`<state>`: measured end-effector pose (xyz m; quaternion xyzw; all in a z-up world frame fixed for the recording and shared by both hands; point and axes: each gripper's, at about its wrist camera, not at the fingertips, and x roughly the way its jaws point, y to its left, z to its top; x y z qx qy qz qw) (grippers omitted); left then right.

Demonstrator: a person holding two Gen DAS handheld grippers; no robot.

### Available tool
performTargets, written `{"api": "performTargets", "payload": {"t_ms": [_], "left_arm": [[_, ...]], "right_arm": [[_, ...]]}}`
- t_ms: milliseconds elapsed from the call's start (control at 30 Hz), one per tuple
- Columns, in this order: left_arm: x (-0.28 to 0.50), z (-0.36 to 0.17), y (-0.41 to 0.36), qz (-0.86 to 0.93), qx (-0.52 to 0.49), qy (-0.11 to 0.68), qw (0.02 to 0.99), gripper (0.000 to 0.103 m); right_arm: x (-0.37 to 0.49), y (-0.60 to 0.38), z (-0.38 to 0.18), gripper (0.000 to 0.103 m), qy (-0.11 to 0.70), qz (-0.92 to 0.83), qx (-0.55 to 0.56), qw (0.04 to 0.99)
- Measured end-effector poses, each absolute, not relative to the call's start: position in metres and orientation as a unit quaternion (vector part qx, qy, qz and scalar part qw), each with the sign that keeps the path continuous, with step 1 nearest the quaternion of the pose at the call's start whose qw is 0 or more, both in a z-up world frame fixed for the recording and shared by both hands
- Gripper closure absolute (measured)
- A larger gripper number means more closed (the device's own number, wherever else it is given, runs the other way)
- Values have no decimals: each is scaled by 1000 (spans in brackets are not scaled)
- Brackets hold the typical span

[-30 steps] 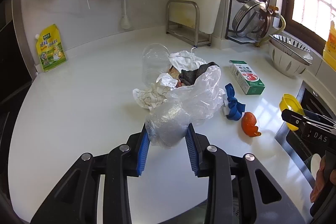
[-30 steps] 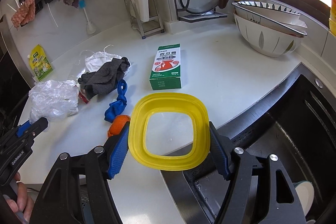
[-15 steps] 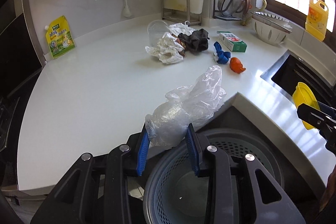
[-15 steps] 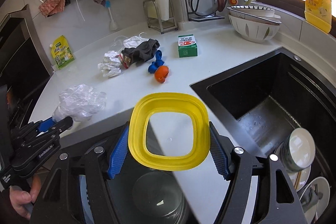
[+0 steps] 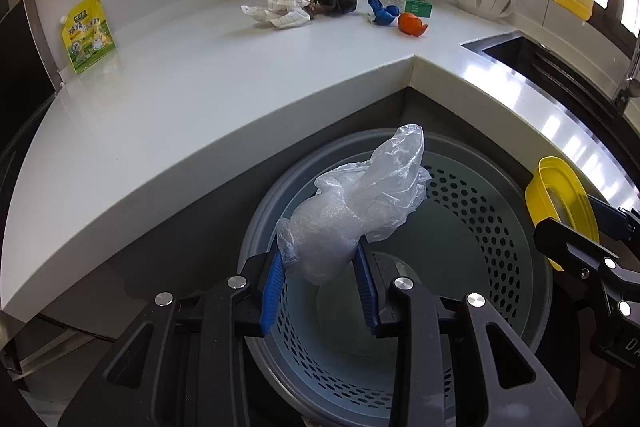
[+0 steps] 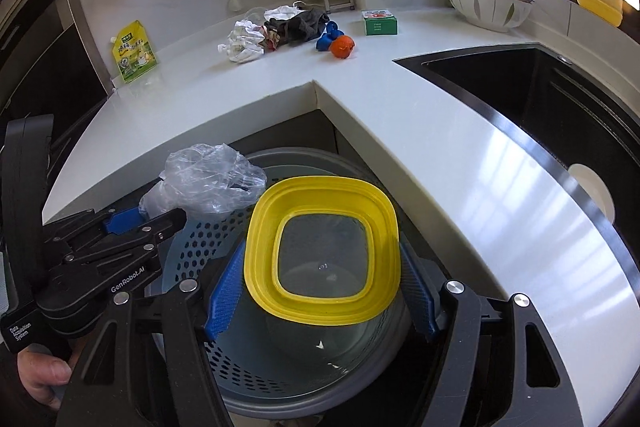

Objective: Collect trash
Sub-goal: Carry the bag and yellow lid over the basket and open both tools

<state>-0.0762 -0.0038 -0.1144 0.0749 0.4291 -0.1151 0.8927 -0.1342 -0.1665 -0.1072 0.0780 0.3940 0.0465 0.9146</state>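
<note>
Left gripper is squeezing the crumpled plastic bag over the perforated bin at frame center while the right gripper is clamping the yellow lid beside it, so I'm guessing the light bag could be clinging to a pad or drifting onto the rim instead of dropping in.

crumpled plastic bag, yellow lid, over bin

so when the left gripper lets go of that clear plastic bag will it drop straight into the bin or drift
The clear plastic bag looks thin and crumpled, so probably very light and floppy. It may drift or snag on the left gripper rather than fall cleanly into the bin.
</note>
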Motion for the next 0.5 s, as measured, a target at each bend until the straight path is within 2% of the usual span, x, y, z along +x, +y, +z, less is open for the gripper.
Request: {"api": "performTargets", "payload": {"t_ms": [500], "left_arm": [[-77,-140,-1,-107,77,458,879,70]], "right_arm": [[-130,-159,-143,35,427,60,84,898]]}}
